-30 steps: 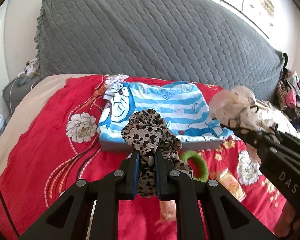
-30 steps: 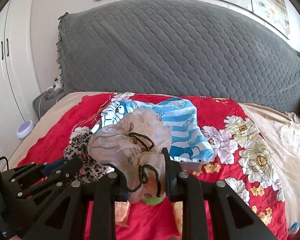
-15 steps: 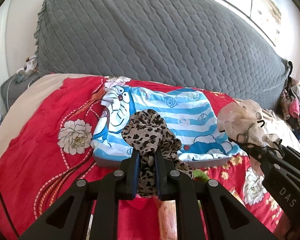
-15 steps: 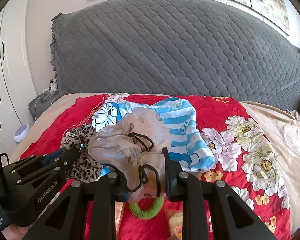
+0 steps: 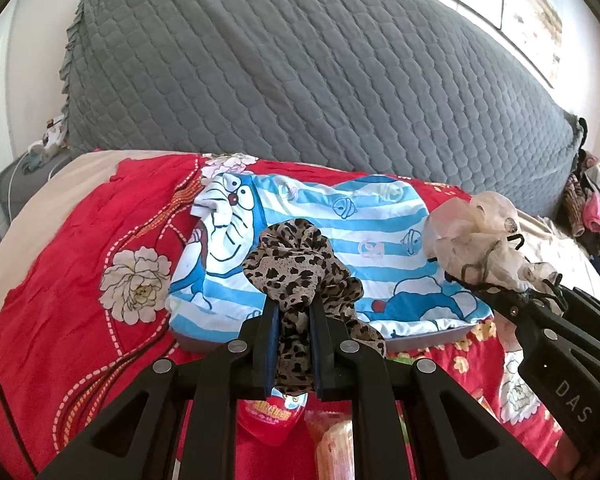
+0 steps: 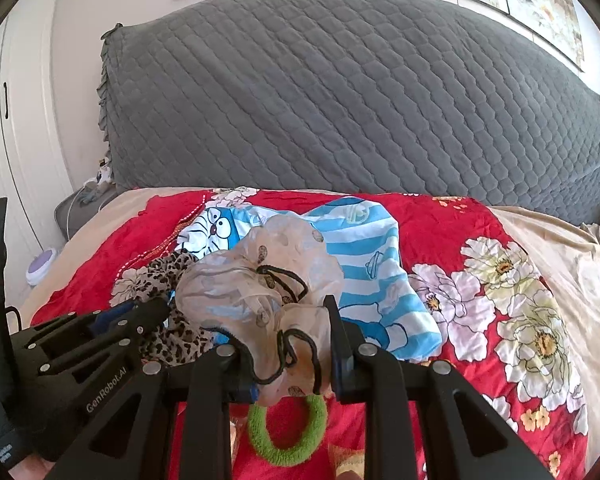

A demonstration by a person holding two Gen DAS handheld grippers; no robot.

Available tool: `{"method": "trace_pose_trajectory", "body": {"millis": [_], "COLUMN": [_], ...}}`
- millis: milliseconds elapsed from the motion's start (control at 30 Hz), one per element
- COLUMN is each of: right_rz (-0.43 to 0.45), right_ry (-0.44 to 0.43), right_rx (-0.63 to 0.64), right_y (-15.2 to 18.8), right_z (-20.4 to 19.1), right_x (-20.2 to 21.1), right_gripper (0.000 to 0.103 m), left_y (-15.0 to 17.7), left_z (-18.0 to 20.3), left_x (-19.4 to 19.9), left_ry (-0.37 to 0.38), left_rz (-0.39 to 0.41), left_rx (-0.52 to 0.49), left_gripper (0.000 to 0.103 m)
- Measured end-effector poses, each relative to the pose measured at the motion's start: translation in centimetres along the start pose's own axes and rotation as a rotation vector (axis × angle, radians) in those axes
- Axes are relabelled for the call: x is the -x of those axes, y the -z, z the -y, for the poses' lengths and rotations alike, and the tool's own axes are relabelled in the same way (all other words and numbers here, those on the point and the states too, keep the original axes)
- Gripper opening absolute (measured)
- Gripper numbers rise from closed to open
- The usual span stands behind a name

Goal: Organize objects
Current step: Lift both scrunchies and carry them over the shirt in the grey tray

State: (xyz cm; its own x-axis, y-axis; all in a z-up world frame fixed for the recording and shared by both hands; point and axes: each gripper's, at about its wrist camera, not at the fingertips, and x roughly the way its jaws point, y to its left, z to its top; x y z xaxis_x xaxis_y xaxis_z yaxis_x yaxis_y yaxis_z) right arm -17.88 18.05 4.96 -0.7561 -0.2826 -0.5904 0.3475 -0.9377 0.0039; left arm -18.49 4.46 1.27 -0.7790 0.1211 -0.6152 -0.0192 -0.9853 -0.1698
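open red bedspread [image 6: 440, 216] on the right, striped cloth-covered box [image 5: 380, 216] dead ahead, green ring [image 6: 288, 432] and snack packets [image 5: 332, 440] cluttering underneath

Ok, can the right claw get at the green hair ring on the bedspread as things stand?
Probably not yet. The right claw is shut on the sheer cream scrunchie, so its jaws are taken. The green hair ring lies uncovered on the red bedspread just below it; it would likely need to drop the scrunchie first.

The bed [image 6: 580, 264] wears a red floral cover [image 5: 80, 264]. On the cover, near the grey quilted headboard [image 5: 300, 80], lies a flat box under a blue-striped cartoon cloth [image 5: 340, 232]. Nearer than the box lie a green hair ring [image 6: 288, 436], a red heart-shaped pack [image 5: 272, 416] and a snack packet [image 5: 332, 440].
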Motion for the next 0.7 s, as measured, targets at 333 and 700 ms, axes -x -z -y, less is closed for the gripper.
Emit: {"method": "trace_pose_trajectory", "body": {"millis": [333,700], "right_rz": [0.007,0.011], "right_ry": [-0.013,-0.014], "right_rx": [0.009,-0.010], "right_y": [-0.2,-0.3], "right_z": [0.0,0.9], "right_x": [-2.1,-4.5], "right_gripper": [0.025,0.025], "left_y": [-0.1,-0.6], "left_z": [0.0,0.0], "left_x": [-2.2,-4.6], "left_ry": [-0.021,-0.040], "left_rz": [0.003,0.006], "left_rx": [-0.004,-0.005], "left_gripper": [0.014,0.014]}}
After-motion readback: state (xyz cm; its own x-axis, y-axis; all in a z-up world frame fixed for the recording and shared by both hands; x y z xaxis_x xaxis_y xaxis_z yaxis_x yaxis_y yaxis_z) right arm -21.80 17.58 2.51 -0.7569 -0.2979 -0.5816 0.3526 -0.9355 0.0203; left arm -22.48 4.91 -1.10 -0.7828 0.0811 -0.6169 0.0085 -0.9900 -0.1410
